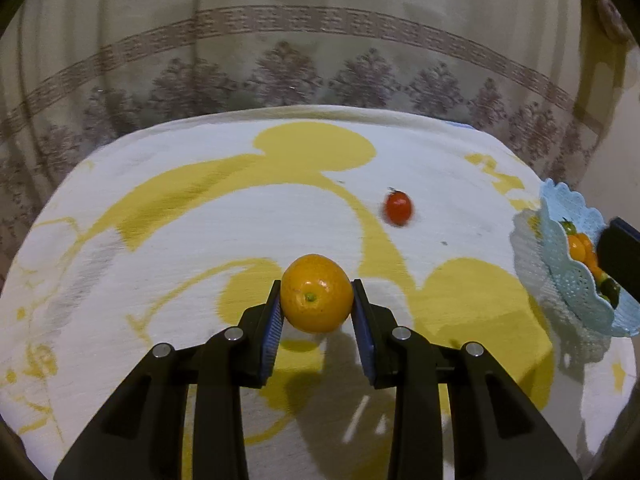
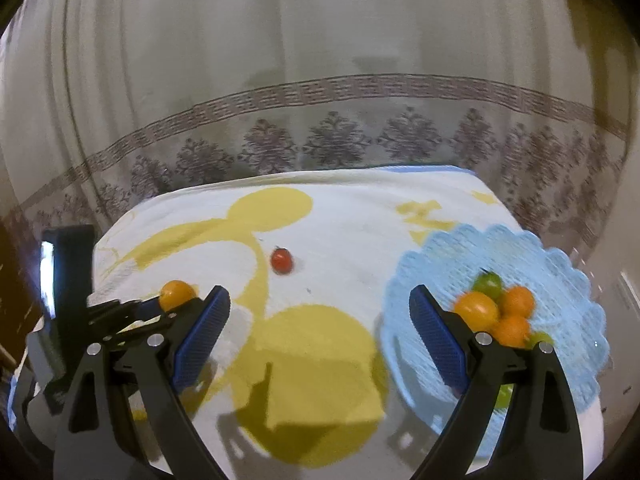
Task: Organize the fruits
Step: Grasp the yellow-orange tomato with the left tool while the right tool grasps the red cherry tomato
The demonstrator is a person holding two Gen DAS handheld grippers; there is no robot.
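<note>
My left claw (image 1: 316,300) is clamped on a small orange fruit (image 1: 316,298), a kumquat or tiny orange by the look of it, with both blue pads (image 1: 275,312) pressing its sides. I can't tell for certain whether it is off the cloth or just resting on it. My right claw (image 2: 320,332) stands wide and empty; nothing lies between its pads, only the yellow-and-white cloth (image 2: 344,240) over the worktop.

The light blue lace-pattern basket (image 2: 560,280) sits just to the right of my right claw, partly behind its right finger. It already holds a small heap: several orange fruits (image 2: 478,310) and at least two green ones (image 2: 488,284), so I judge most of the sorting done.

Two pieces are left outside it as far as I can see: the fruit in my left claw, and a small red cherry tomato (image 1: 398,208) lying alone on the cloth, ahead and to the right of the left claw, ahead and slightly left of the right one. The basket is well off to the left claw's right, so the held fruit needs carrying across. The tomato looks a natural pick for the free right claw.
</note>
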